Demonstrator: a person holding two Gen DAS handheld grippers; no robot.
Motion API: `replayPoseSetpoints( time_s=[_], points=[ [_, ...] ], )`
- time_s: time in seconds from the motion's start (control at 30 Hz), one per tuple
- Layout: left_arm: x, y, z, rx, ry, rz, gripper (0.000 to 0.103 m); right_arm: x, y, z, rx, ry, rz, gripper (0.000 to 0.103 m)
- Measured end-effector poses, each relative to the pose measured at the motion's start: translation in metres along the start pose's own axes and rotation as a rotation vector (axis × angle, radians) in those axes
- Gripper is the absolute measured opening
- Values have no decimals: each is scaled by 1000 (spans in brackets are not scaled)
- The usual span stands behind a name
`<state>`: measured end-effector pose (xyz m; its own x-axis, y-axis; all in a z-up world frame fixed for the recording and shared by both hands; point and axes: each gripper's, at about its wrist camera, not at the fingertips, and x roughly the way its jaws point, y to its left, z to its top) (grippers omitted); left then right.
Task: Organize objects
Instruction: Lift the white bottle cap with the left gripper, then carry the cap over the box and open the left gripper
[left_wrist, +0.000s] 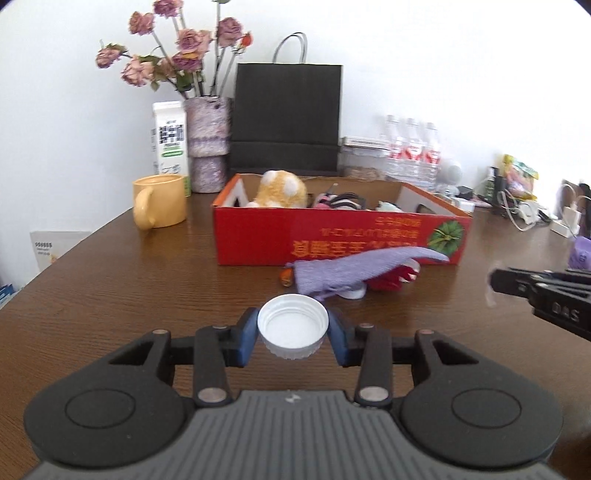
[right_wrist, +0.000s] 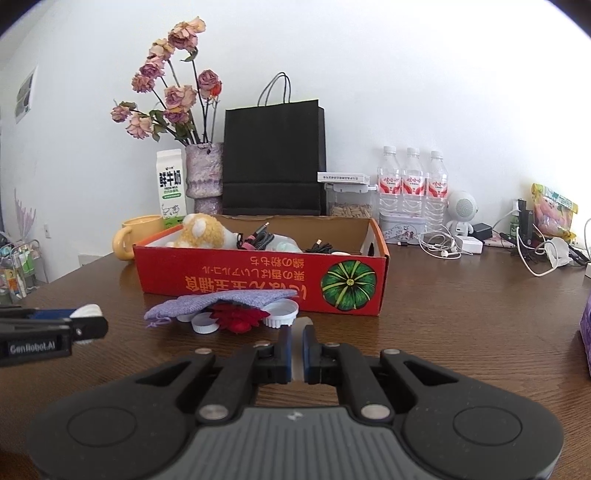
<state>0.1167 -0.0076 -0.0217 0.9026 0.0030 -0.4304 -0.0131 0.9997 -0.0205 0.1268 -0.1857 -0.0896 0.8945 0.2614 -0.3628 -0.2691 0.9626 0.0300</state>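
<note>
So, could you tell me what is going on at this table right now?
A person is tidying with two handheld grippers. The left gripper holds a white bottle cap above the table. The right gripper is shut and empty. More caps lie under a purple pouch before the red box.

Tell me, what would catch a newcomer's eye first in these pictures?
Probably the red box in the middle of the brown table, with a fluffy yellow toy and cables inside. Close up, the left gripper holds a white cap between its blue pads. Behind the box stand a black paper bag and a vase of dried roses.
</note>
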Motion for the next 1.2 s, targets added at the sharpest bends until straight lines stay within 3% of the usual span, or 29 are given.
replayPoseSetpoints(
  time_s=[0.13,0.33,0.63,0.97,1.2],
  points=[
    [-5,-19,-4,42,1,-52,41,-9,11,-3,-1,-6,67,5],
    [-3,-17,7,33,-29,-50,41,-12,21,2,-14,-20,109,5],
    [3,-17,55,16,-137,-38,41,6,18,43,-16,-111,103,5],
    [55,-24,112,-6,-190,-8,41,66,0,103,2,-189,54,5],
    [117,-25,123,-31,-169,36,41,136,-18,105,100,-158,28,5]
  ],
)
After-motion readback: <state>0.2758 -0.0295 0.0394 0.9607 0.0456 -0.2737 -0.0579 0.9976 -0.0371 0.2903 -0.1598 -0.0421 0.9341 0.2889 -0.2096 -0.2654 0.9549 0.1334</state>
